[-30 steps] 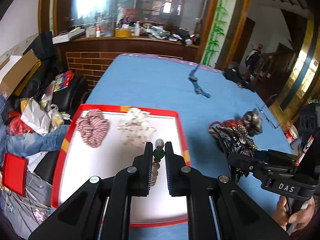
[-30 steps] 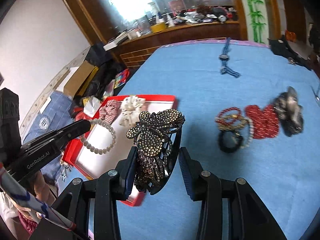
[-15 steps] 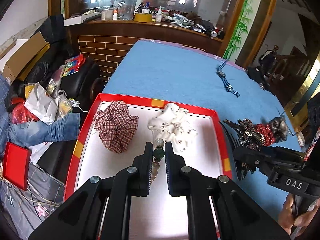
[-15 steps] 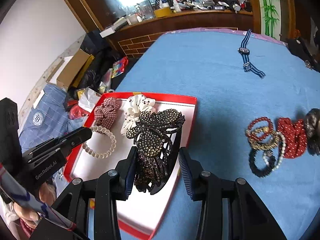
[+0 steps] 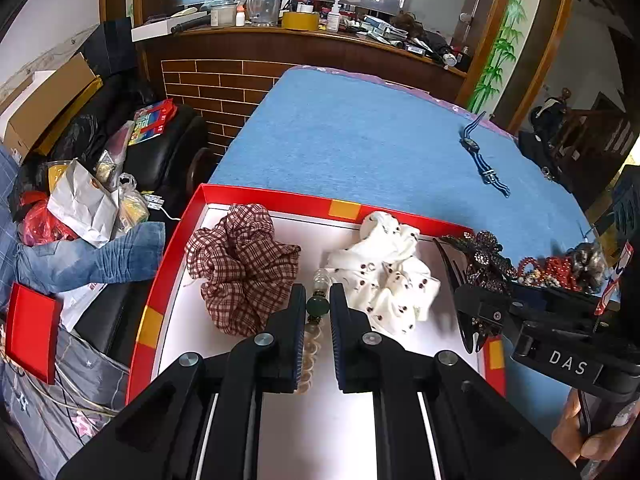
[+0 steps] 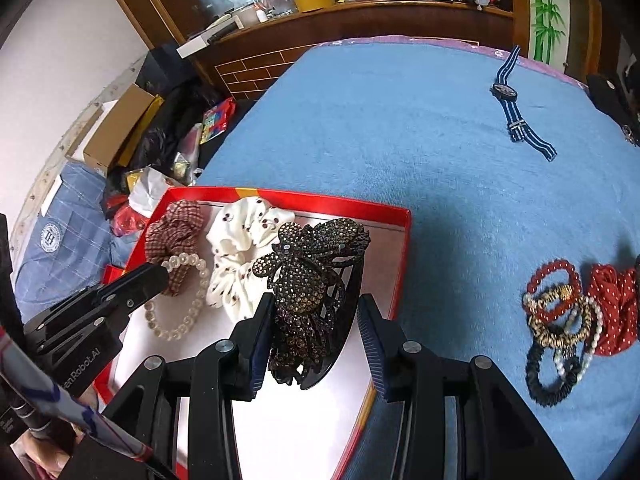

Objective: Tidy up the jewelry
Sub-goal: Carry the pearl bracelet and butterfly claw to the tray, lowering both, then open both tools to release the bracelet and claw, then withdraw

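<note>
You are holding both pieces over the red tray (image 6: 402,240).
Your left gripper (image 5: 318,308) is pinching the pearl bracelet (image 6: 180,300) tight; your right gripper (image 6: 312,320) is clamping the rhinestone butterfly clip (image 6: 308,280). Only your right view is showing the bracelet's full loop and the bracelet pile (image 6: 560,320) right of its jaws; "DAS" (image 5: 568,362) is reading in the left view, "GenRobot.AI" (image 6: 82,366) in the right.

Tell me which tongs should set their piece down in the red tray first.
Probably the left tongs: they hold the pearl bead bracelet over bare white floor well inside the red-rimmed tray. The right tongs hold the dark rhinestone butterfly hair clip near the tray's right rim.
</note>
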Tool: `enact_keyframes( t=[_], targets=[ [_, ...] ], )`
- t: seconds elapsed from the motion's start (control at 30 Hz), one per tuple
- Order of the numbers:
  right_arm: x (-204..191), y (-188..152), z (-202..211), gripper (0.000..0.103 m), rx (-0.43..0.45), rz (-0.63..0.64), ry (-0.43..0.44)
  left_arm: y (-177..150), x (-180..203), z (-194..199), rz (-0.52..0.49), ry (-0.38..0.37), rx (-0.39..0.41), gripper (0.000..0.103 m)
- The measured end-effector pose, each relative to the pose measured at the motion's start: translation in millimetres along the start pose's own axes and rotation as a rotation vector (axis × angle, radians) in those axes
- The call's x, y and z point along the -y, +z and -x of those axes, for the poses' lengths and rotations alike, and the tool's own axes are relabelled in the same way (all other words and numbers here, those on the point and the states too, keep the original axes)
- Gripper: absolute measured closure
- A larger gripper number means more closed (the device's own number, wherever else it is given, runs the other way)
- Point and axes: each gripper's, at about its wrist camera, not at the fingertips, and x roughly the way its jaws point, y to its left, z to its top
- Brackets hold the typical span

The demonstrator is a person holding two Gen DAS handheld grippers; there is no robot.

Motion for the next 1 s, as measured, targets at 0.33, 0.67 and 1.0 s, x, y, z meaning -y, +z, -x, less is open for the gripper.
enact_keyframes(
  t=[0.33, 0.67, 1.0],
  targets=[
    [2, 8, -20, 0.057, -0.018, -0.004, -0.025, 5, -4, -20, 0.003, 0.007, -0.013, 0.092],
    [-3, 9, -28, 0.053, -0.028, 0.010, -0.034, 5, -7, -25, 0.009, 0.005, -0.013, 0.092],
    [-7, 9, -20, 0.036, -0.006, 0.029, -0.034, 5, -7, -20, 0.008, 0.007, 0.001, 0.092]
  ],
)
